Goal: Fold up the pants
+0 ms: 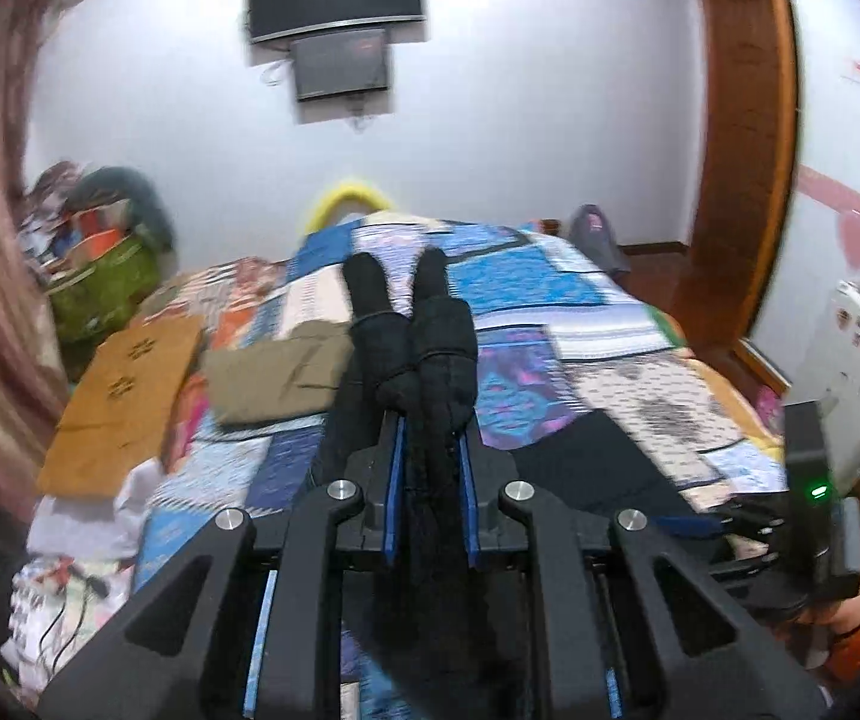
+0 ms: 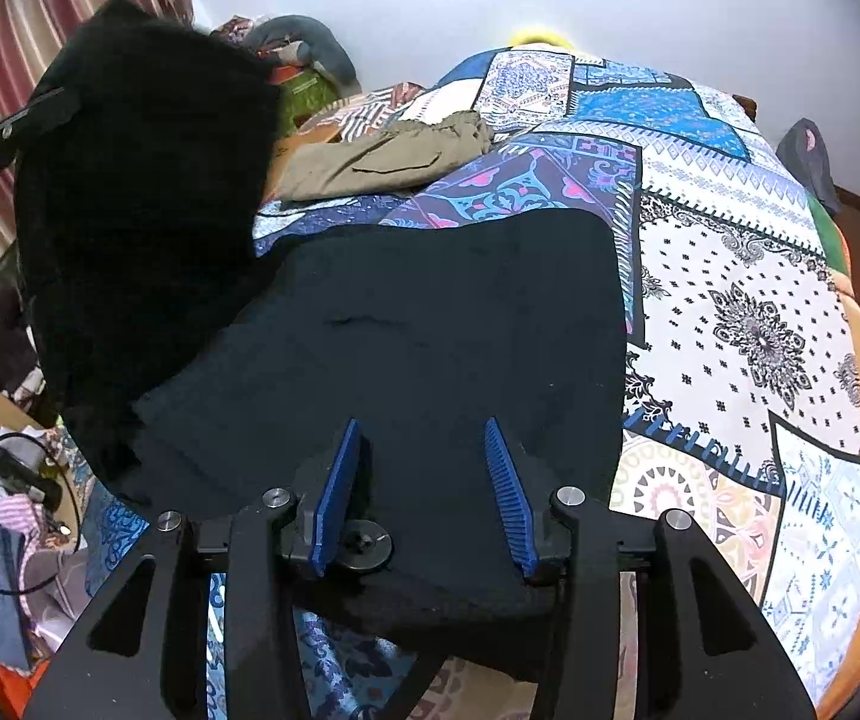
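Black pants (image 2: 430,330) lie half-folded on the bed (image 2: 760,330); one end is held up, clenched in the left gripper (image 1: 411,312), while the right gripper (image 2: 423,480) is released.

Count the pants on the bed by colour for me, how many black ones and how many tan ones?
Black pants: 1
Tan pants: 1
Total: 2
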The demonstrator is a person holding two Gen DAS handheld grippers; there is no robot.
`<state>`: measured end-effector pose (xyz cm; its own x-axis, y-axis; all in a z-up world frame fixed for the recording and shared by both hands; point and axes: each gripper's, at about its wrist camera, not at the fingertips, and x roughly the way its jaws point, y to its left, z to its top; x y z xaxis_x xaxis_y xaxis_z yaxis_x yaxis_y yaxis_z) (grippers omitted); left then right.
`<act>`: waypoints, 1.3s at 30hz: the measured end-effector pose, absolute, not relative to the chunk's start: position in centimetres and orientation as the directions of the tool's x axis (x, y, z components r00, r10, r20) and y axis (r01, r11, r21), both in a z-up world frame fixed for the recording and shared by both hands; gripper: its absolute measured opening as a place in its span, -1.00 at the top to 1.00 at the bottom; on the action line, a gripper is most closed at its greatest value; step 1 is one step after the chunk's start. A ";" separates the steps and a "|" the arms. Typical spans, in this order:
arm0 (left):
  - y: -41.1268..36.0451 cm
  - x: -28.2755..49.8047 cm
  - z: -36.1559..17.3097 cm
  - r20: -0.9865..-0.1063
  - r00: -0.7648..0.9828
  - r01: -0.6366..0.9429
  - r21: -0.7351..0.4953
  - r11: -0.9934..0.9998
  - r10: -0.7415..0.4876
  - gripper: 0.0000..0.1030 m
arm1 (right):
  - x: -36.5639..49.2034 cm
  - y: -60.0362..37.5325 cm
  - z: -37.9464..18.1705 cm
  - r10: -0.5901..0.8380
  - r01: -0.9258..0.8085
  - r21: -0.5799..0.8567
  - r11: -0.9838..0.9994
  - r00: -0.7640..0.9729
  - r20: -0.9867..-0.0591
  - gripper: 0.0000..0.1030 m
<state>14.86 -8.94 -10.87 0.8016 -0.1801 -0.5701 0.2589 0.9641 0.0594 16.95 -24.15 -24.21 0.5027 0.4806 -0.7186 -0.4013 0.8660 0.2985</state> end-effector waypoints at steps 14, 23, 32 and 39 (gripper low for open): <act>-17.4 14.1 -15.8 -0.651 0.682 0.463 0.030 0.886 -0.335 0.71 | 15.1 -27.7 -22.6 0.480 -0.357 0.329 0.874 0.533 -0.696 0.21; -16.6 15.3 -13.2 -0.597 0.717 0.443 -0.008 0.896 -0.360 0.71 | 15.0 -28.3 -25.0 0.450 -0.319 0.324 0.891 0.514 -0.730 0.16; -20.7 13.4 -16.0 -0.668 0.615 0.569 0.007 0.822 -0.420 0.70 | 14.9 -29.4 -24.6 0.469 -0.297 0.365 0.882 0.510 -0.721 0.16; -20.9 12.7 -18.6 -0.740 0.515 0.578 -0.071 0.813 -0.432 0.68 | 12.3 -32.7 -22.8 0.396 -0.230 0.323 0.918 0.570 -0.720 0.15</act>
